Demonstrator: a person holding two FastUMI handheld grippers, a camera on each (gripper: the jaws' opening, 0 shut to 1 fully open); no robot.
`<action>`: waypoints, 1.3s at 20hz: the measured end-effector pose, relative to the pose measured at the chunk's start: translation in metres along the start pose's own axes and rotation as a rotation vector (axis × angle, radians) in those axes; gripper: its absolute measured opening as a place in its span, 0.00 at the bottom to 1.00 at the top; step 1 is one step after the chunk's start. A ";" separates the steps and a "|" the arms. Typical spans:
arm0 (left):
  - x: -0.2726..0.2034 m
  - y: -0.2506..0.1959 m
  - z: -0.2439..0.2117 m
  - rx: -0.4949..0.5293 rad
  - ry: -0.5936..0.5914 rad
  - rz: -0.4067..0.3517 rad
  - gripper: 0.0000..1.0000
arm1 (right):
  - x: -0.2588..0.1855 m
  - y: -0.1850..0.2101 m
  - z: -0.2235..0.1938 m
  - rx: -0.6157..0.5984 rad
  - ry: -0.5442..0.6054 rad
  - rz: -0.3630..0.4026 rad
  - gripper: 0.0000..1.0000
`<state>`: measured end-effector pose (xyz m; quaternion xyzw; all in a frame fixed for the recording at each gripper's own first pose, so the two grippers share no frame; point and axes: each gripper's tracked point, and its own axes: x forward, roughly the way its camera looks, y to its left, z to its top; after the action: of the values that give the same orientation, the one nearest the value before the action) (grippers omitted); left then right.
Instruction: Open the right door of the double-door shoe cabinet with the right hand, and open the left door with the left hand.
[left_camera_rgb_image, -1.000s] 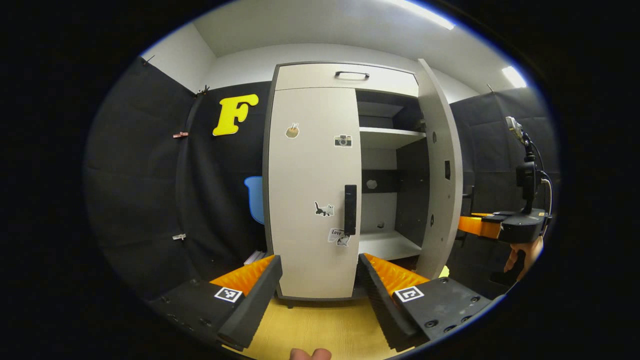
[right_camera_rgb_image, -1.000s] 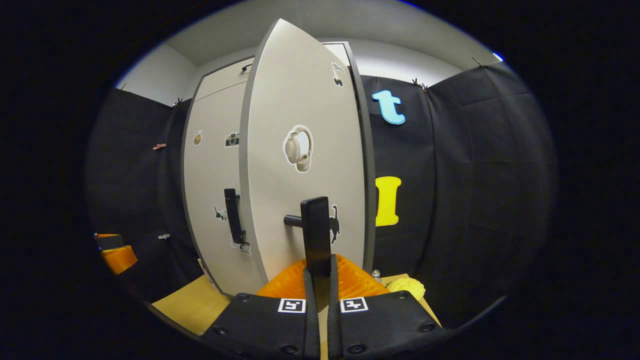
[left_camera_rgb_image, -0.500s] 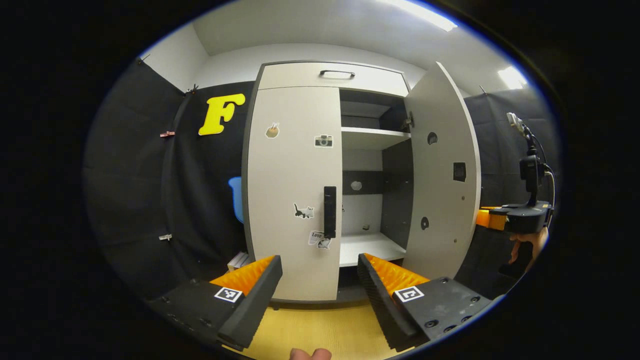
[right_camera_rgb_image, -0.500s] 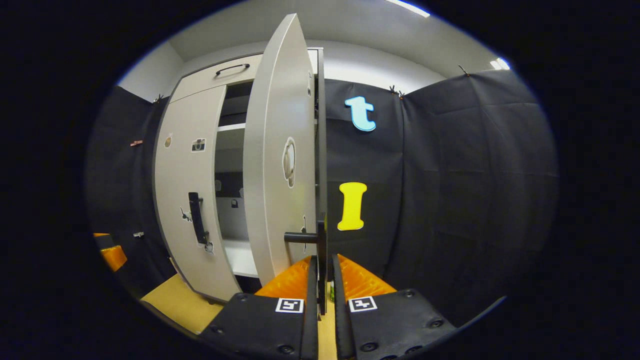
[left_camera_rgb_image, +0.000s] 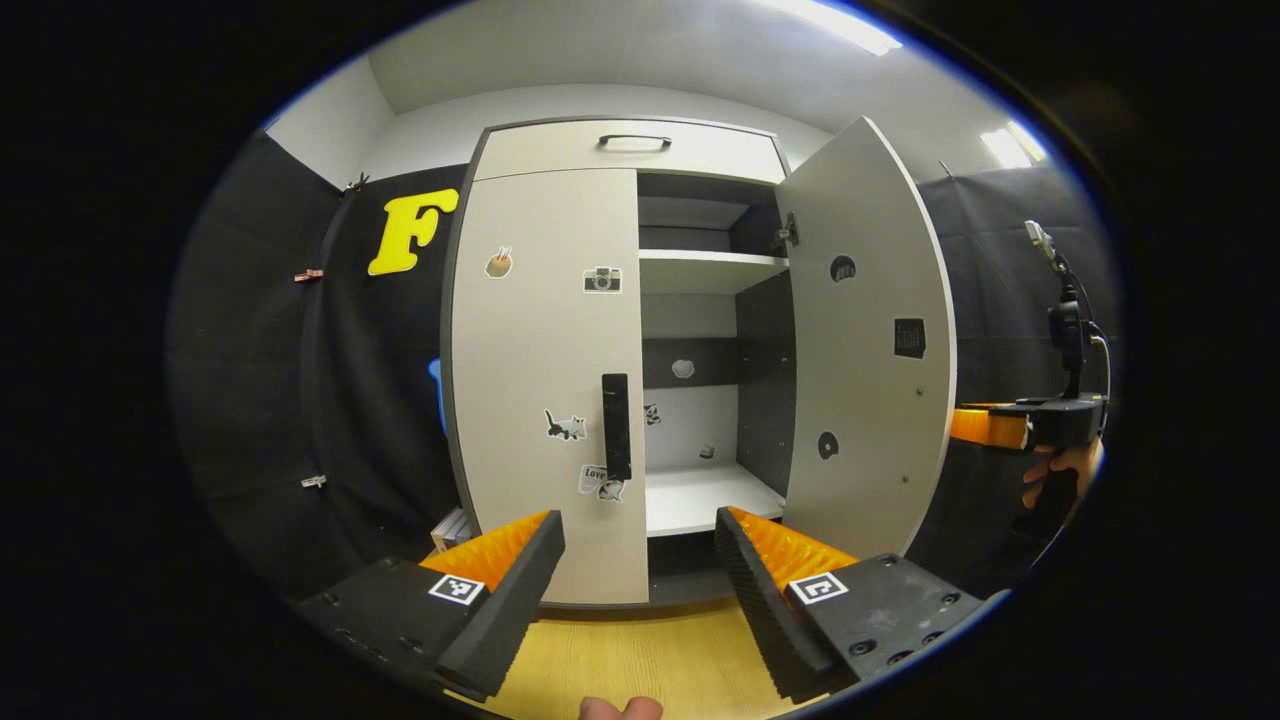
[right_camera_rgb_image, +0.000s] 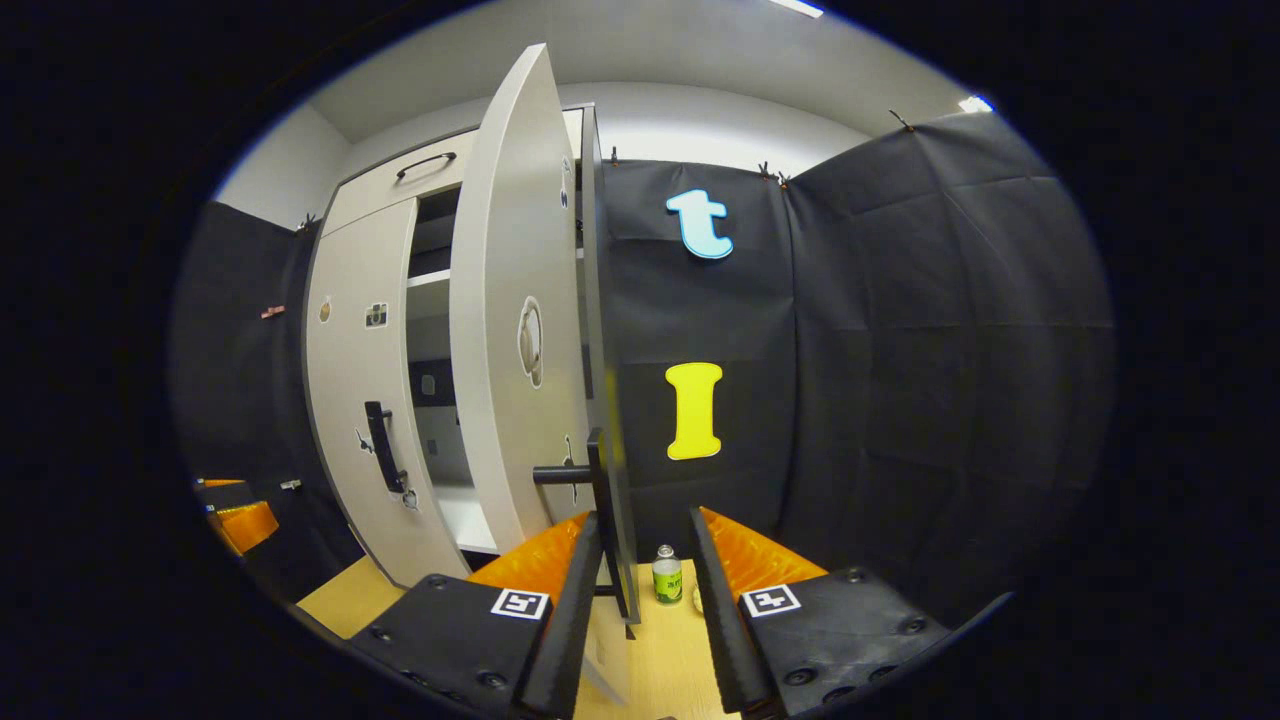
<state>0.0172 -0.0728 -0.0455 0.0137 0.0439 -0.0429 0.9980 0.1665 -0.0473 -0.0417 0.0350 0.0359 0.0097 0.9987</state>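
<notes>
- Black cloth walls close in the booth, and a pale two-door shoe cabinet stands on a yellow wooden floor.
- At the left, the left door is shut flat, its dark upright handle untouched.
- Left hand-held gripper: fingers spread wide, holding nothing, well short of that handle.
- Through the middle, bare shelves show inside the cabinet.
- Right door: swung wide open on its hinges.
- Right hand-held gripper: fingers parted, the right door's handle standing between them; it seems let go, though one finger may touch it.
- A small green can stands on the floor beyond.
- Judged so: right half done, left door wholly to do.
</notes>
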 end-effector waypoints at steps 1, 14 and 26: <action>0.002 -0.001 0.001 0.005 -0.002 0.000 0.95 | -0.002 0.000 0.000 -0.005 0.002 0.000 0.56; 0.068 0.012 0.023 -0.013 -0.057 0.023 0.95 | -0.031 -0.018 0.007 0.008 -0.018 -0.092 0.96; 0.181 0.033 0.013 0.019 -0.037 0.089 0.95 | -0.063 0.007 0.039 -0.060 -0.191 -0.060 0.98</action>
<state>0.2006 -0.0554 -0.0475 0.0245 0.0244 0.0009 0.9994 0.1064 -0.0440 0.0017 0.0047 -0.0589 -0.0224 0.9980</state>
